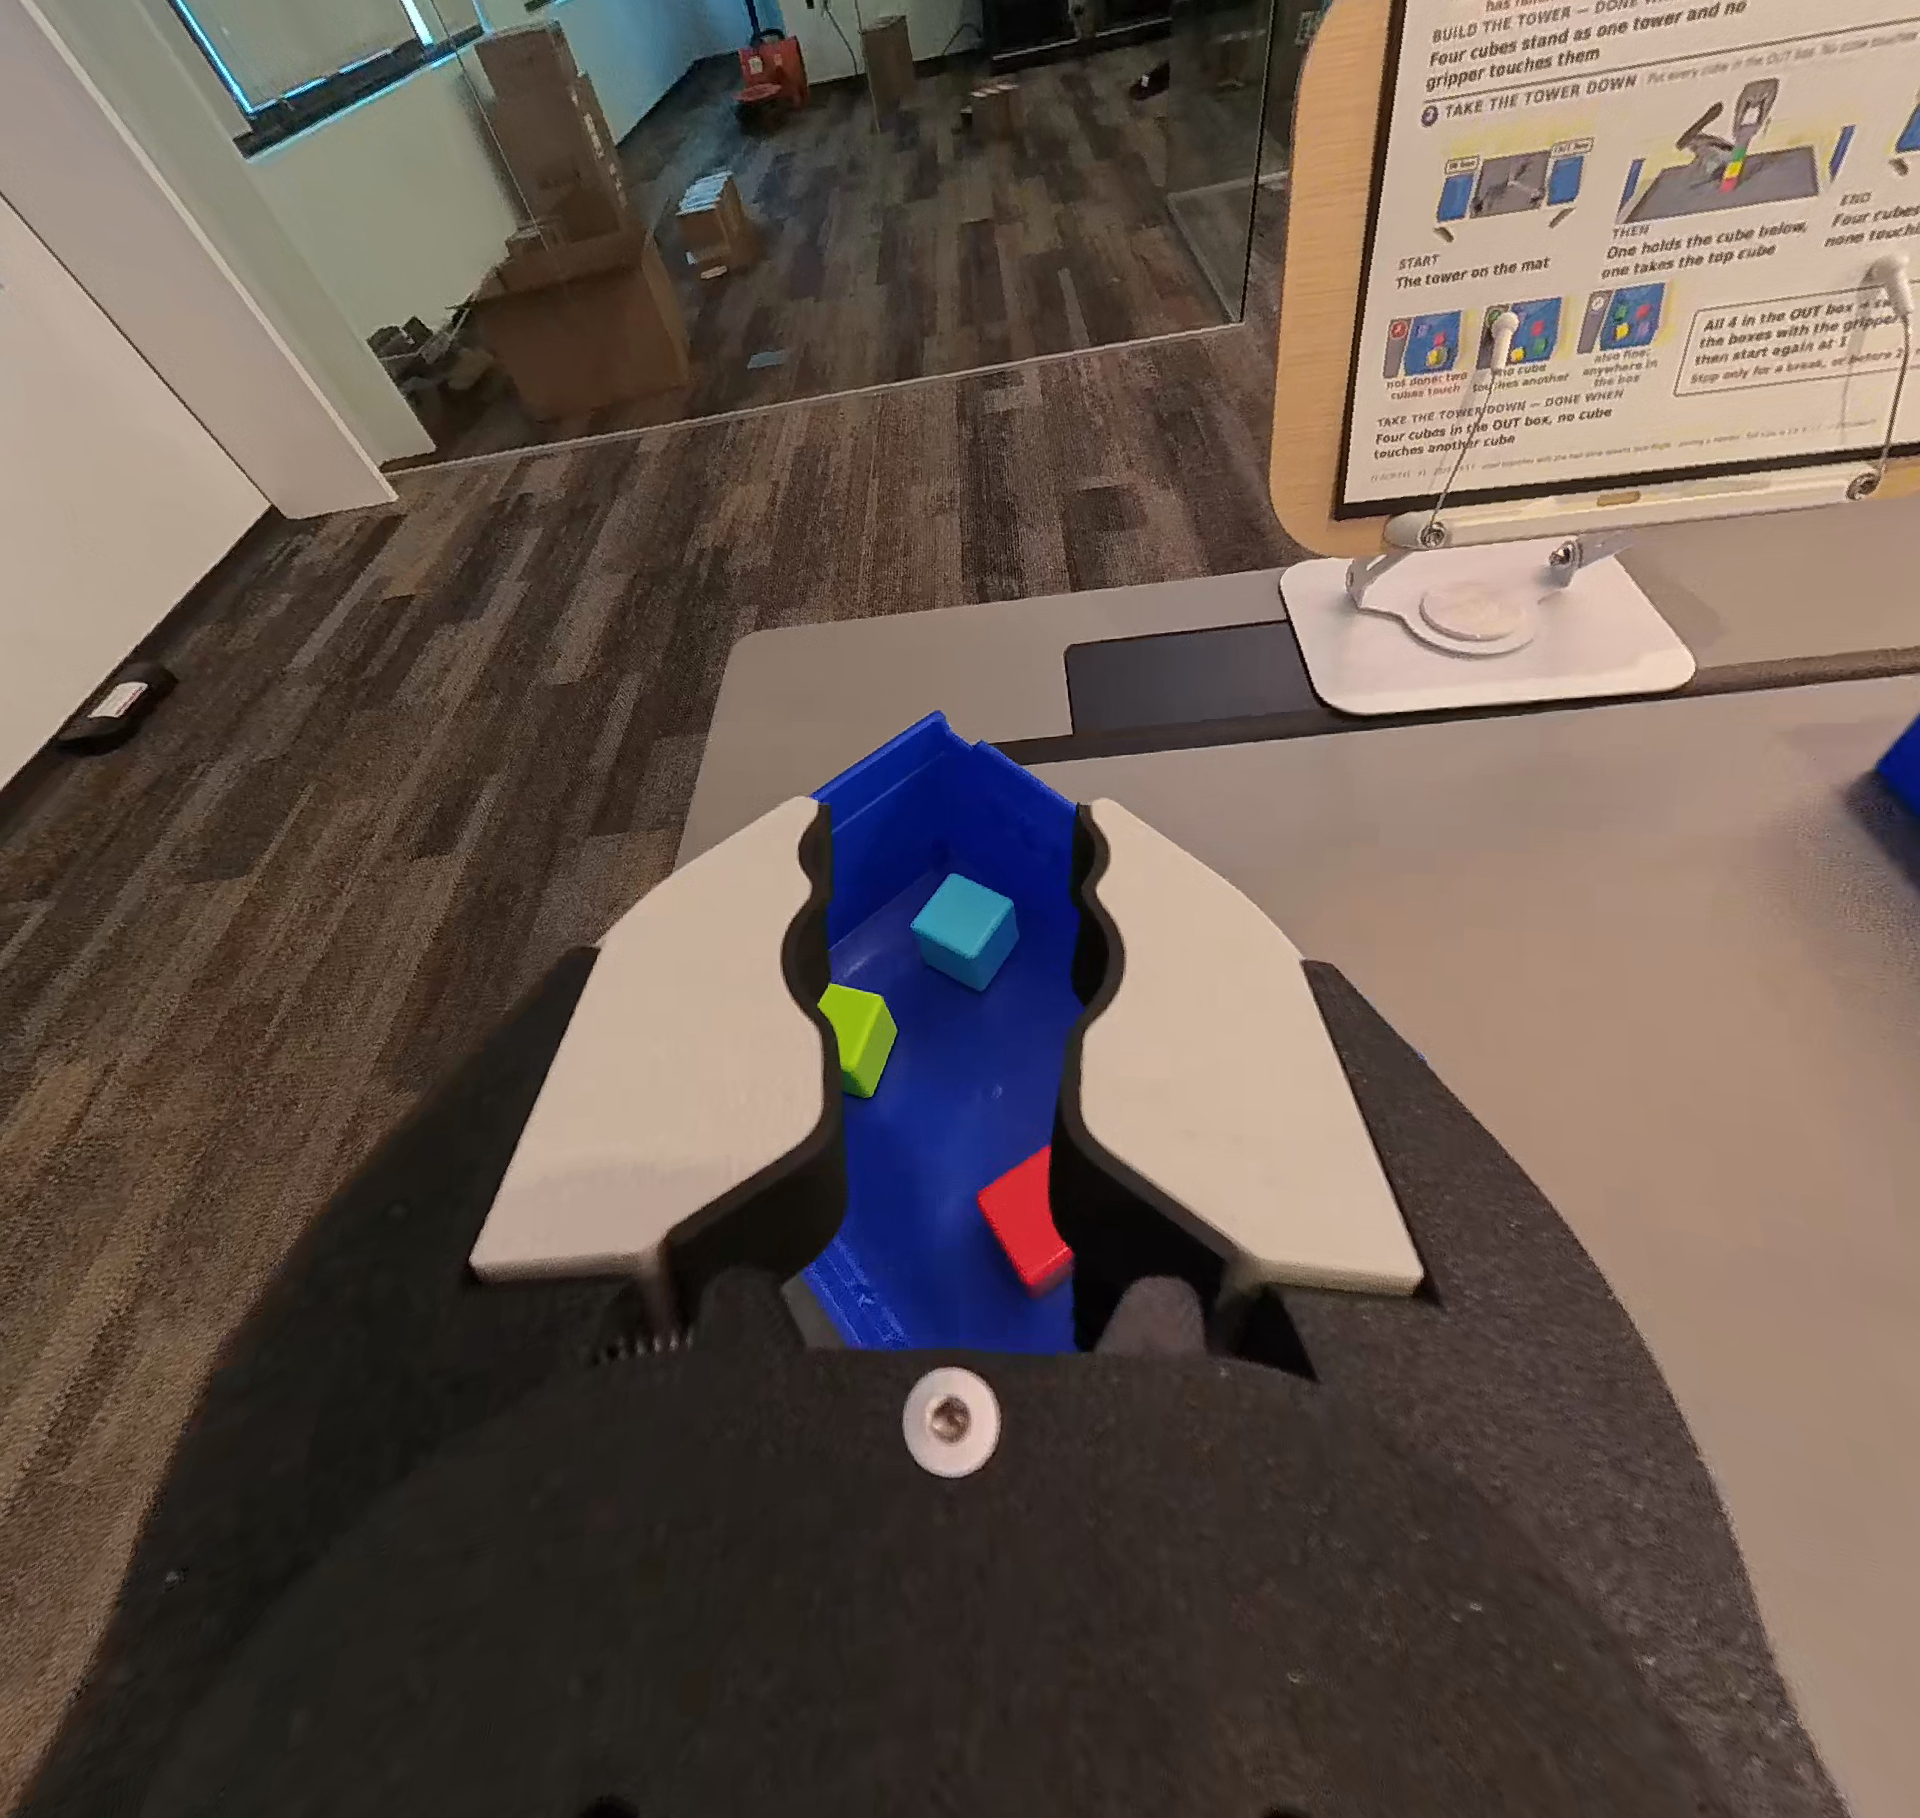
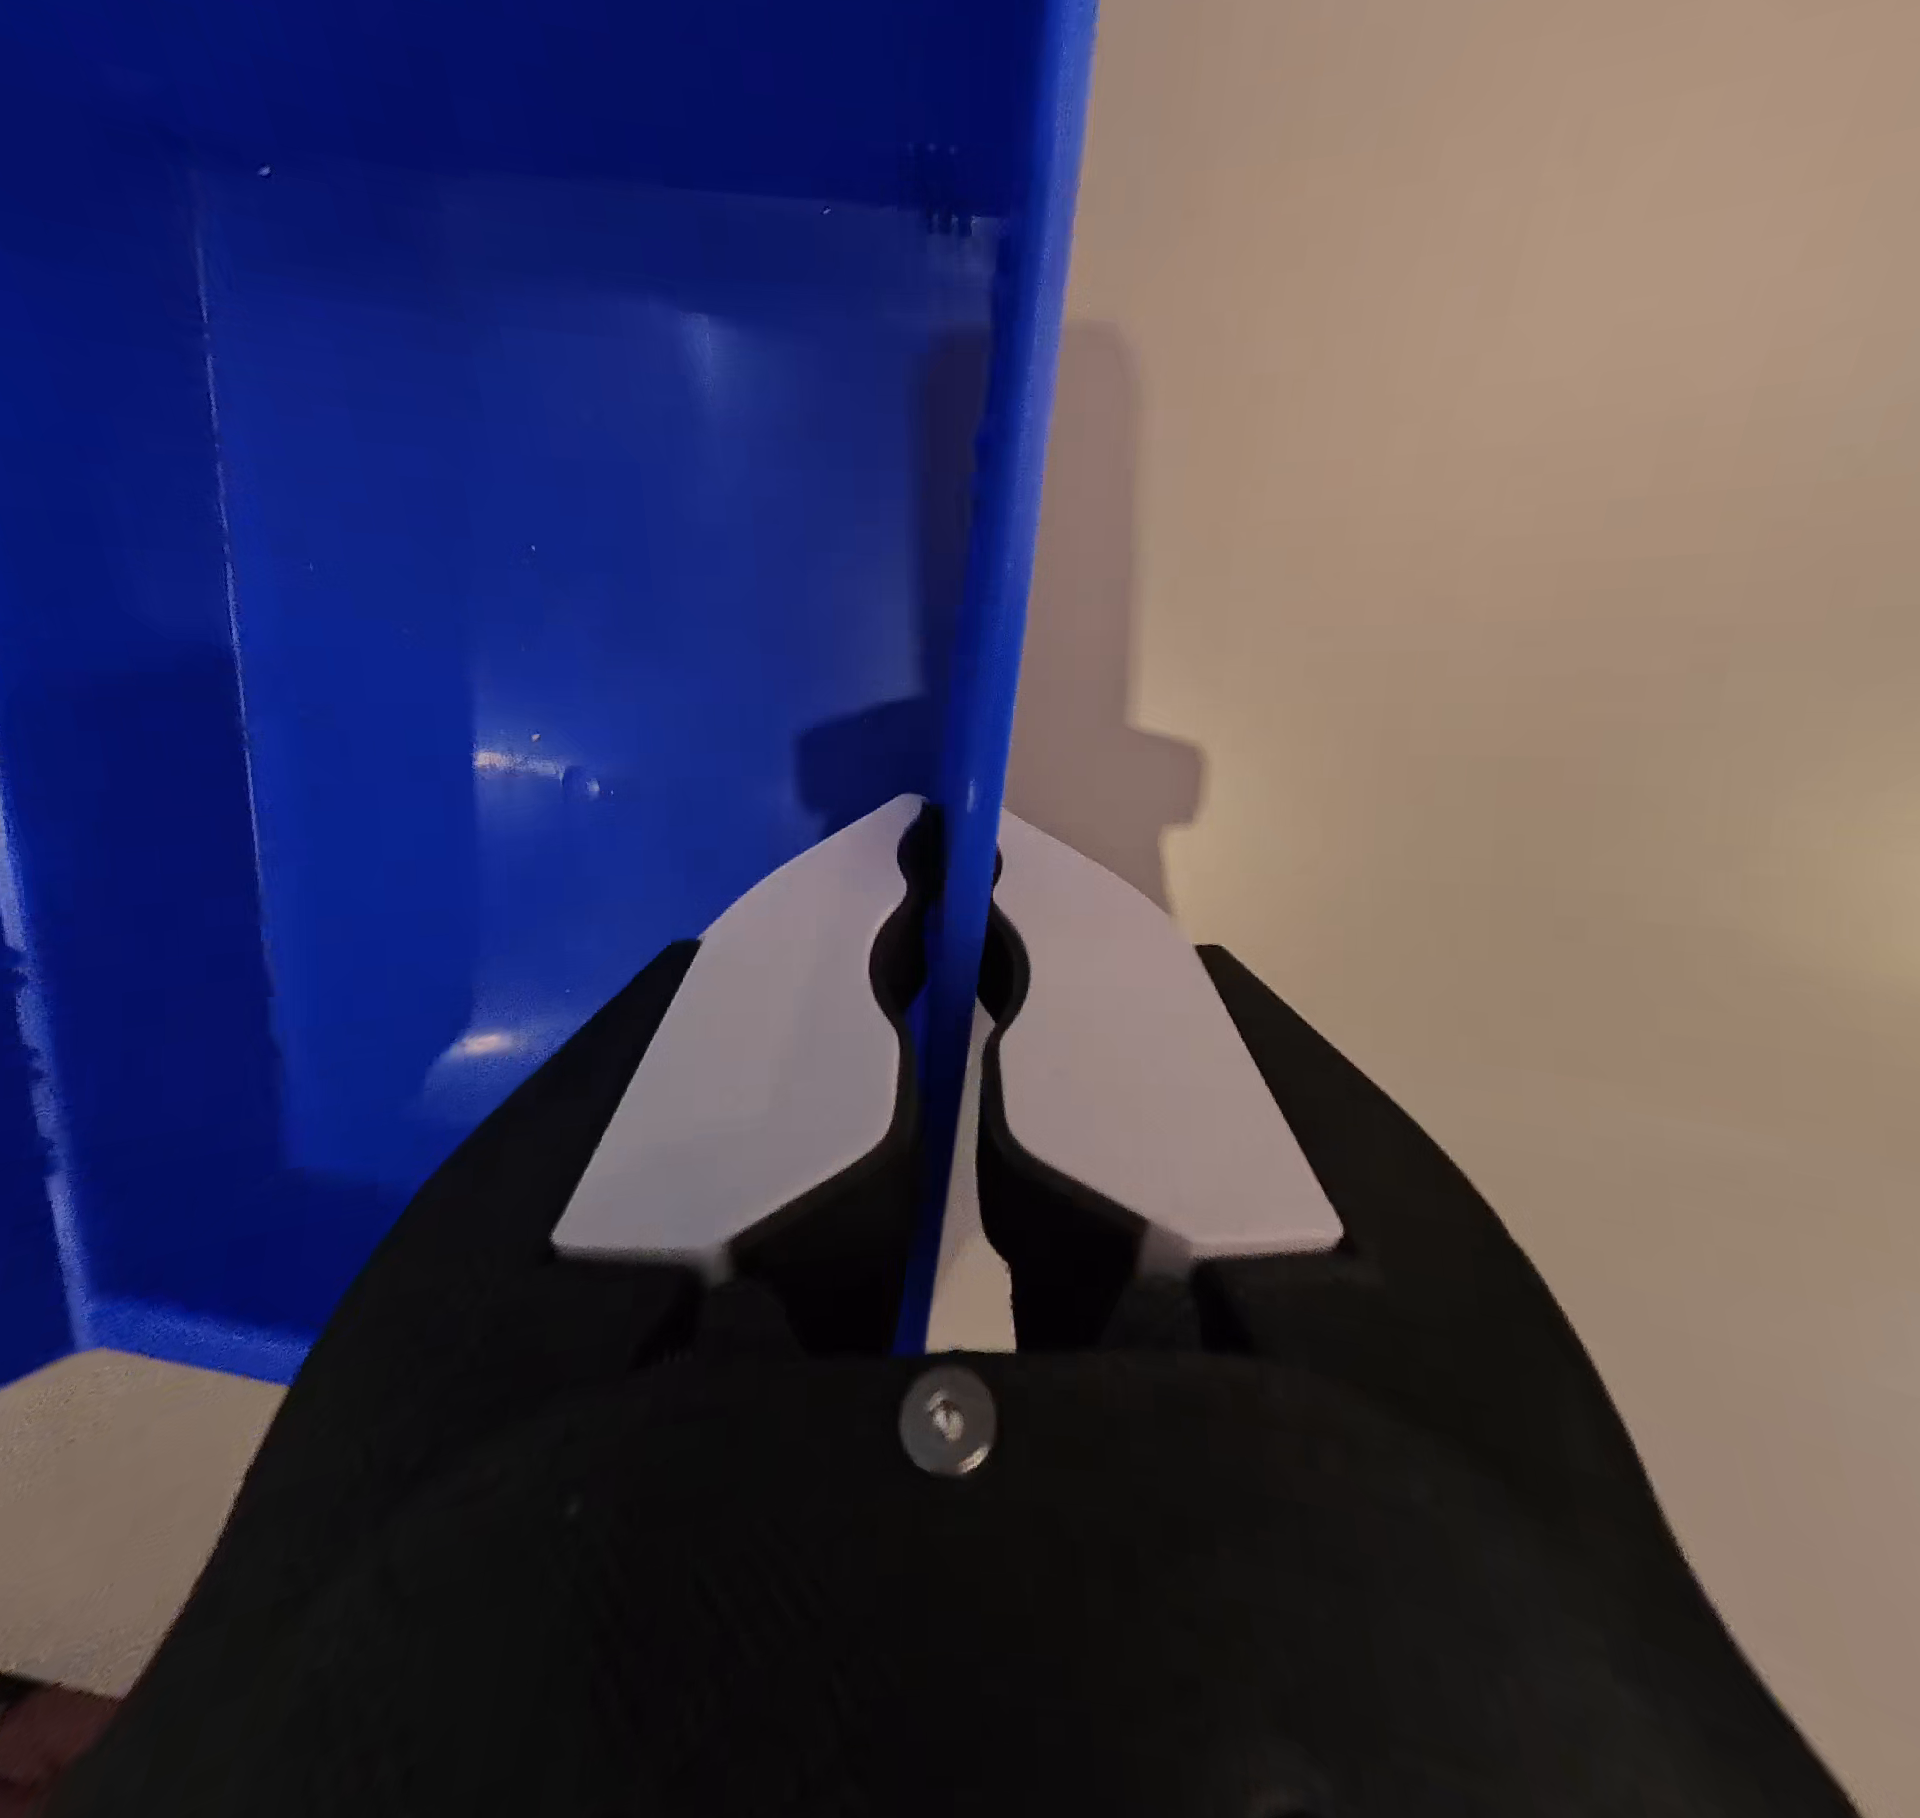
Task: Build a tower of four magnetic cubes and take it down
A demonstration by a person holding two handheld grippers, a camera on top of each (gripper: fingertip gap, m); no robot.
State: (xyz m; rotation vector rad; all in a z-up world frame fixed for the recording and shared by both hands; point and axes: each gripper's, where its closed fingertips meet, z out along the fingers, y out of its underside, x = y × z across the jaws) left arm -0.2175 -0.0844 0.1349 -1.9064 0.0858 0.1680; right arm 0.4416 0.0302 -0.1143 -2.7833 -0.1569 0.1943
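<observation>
Blue cube (image 1: 964, 929), green cube (image 1: 860, 1039) and red cube (image 1: 1023, 1218) lie well apart, leaving gaps between

Office: glass partition (image 1: 831, 158), carpet tiles (image 1: 364, 729), grey desk (image 1: 1455, 937).

The right gripper (image 2: 961, 838) was closed on the thin side wall of a blue box (image 2: 997, 542). One finger (image 2: 810, 999) was inside the box and the other finger was outside, and the wall stood between them. The inside of the box showed only its smooth blue floor with some light reflections. To the right of the wall was a pale table surface (image 2: 1507, 521), and the shadow of the gripper fell on it.
</observation>
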